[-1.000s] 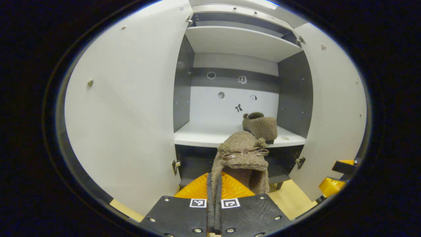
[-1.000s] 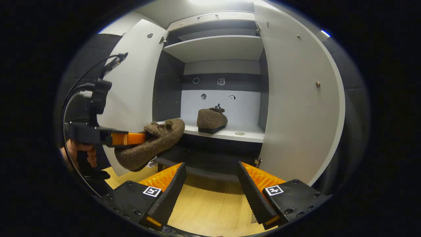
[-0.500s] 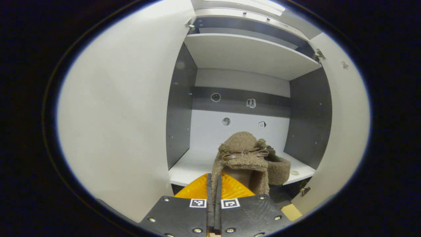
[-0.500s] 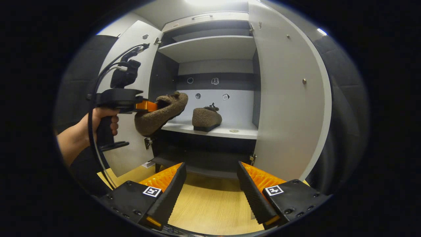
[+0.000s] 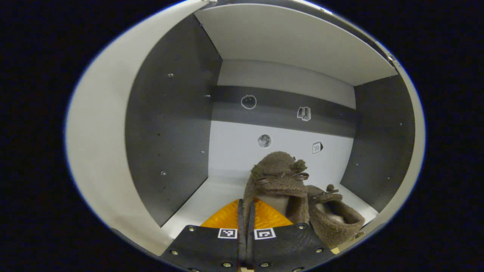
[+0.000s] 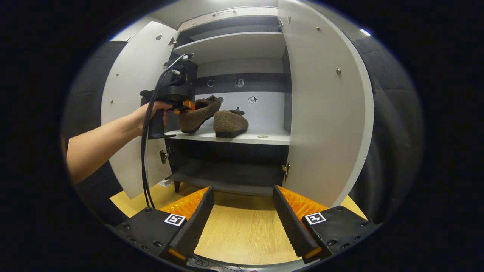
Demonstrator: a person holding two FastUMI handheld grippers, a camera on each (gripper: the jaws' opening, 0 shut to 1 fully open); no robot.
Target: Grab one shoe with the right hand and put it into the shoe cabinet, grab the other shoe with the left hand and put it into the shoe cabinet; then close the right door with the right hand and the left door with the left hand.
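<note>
My left gripper [image 5: 245, 213] is shut on the heel rim of a brown fuzzy shoe [image 5: 278, 179] with a small bow, held inside the shoe cabinet's middle compartment. In the right gripper view that shoe [image 6: 198, 113] tilts toe-up over the white shelf [image 6: 264, 138], and a hand holds the left gripper [image 6: 183, 106]. The other brown shoe [image 6: 230, 122] stands on the shelf just right of it, also seen as the other shoe [image 5: 334, 217]. My right gripper [image 6: 242, 215] is open and empty, low in front of the cabinet over the wooden floor.
Both white doors stand wide open: the left door [image 6: 128, 94] and the right door [image 6: 327, 113]. A bare upper shelf [image 6: 234, 45] and a dark lower compartment [image 6: 227, 170] frame the middle one. A cable [image 6: 145, 162] hangs from the left gripper.
The left gripper has carried its shoe forward and into the middle compartment, beside the shoe on the shelf. The right gripper has drawn back a little, still open.
</note>
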